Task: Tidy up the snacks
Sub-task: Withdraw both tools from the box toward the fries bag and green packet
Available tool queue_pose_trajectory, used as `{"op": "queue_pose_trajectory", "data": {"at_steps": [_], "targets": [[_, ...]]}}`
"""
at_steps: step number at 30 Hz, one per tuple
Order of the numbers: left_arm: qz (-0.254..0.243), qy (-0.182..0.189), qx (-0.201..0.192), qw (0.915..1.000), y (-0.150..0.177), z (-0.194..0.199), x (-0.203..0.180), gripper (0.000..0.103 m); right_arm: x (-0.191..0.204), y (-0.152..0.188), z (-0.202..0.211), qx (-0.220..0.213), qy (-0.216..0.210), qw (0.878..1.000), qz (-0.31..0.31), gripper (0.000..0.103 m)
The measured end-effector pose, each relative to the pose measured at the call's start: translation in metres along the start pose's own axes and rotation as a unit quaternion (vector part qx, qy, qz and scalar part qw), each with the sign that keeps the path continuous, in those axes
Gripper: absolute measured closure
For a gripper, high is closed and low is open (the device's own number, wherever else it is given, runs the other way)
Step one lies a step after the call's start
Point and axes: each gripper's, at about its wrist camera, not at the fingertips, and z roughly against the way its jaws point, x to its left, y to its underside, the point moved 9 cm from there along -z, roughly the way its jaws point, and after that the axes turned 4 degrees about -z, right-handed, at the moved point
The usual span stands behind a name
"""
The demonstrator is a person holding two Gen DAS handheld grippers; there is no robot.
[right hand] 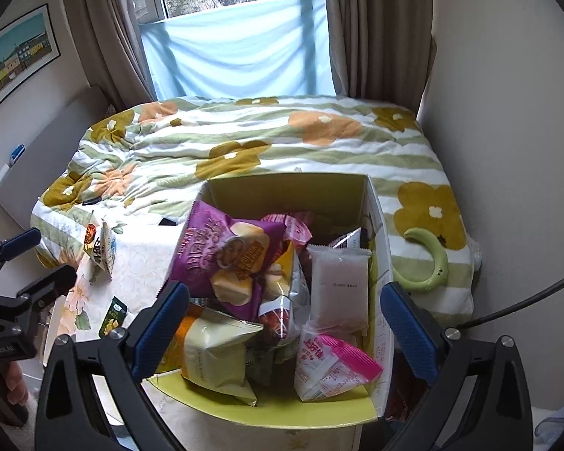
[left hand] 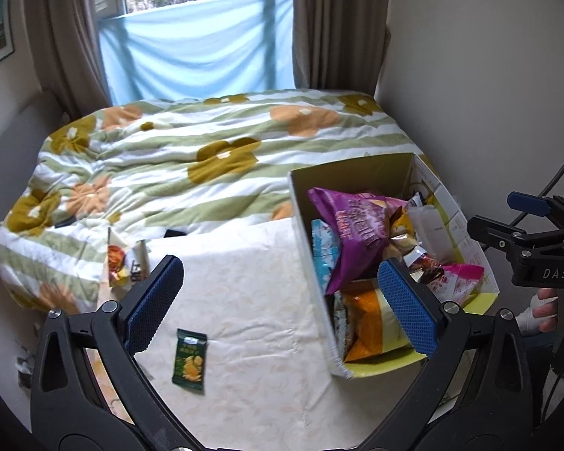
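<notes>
A cardboard box with a yellow-green inside stands on the table and holds several snack bags, a purple bag on top. A small dark green snack packet lies on the table left of the box. Another snack bag stands at the table's far left edge. My left gripper is open and empty above the table, over the box's left wall. My right gripper is open and empty above the box.
The table has a cream patterned cloth. Behind it is a bed with a flowered quilt. A green curved neck fan lies on the bed right of the box. Walls stand close on the right.
</notes>
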Motion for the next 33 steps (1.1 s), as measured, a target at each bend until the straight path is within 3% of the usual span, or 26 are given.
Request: {"op": "queue_pose_trajectory", "data": {"at_steps": [3, 9, 17, 26, 33], "targets": [[0.007, -0.005, -0.003, 1.0, 0.011, 0.01, 0.031, 0.001, 0.018, 0.008, 0.005, 0.01, 0.011, 1.0, -0.002, 0.001], [0.017, -0.013, 0.011, 0.9997, 0.039, 0.02, 0.101, 0.001, 0.077, 0.014, 0.019, -0.015, 0.003, 1.0, -0.01, 0.001], [0.039, -0.003, 0.028, 0.9988, 0.075, 0.019, 0.209, 0.001, 0.177, 0.036, -0.002, 0.004, -0.021, 1.0, -0.022, 0.001], [0.026, 0.047, 0.048, 0.9974, 0.094, -0.033, 0.295, 0.001, 0.253, 0.071, -0.059, 0.041, -0.019, 0.997, -0.068, 0.001], [0.023, 0.102, 0.067, 0.9922, 0.092, -0.103, 0.312, 0.001, 0.285, 0.097, -0.11, 0.069, 0.001, 0.995, -0.073, 0.001]]}}
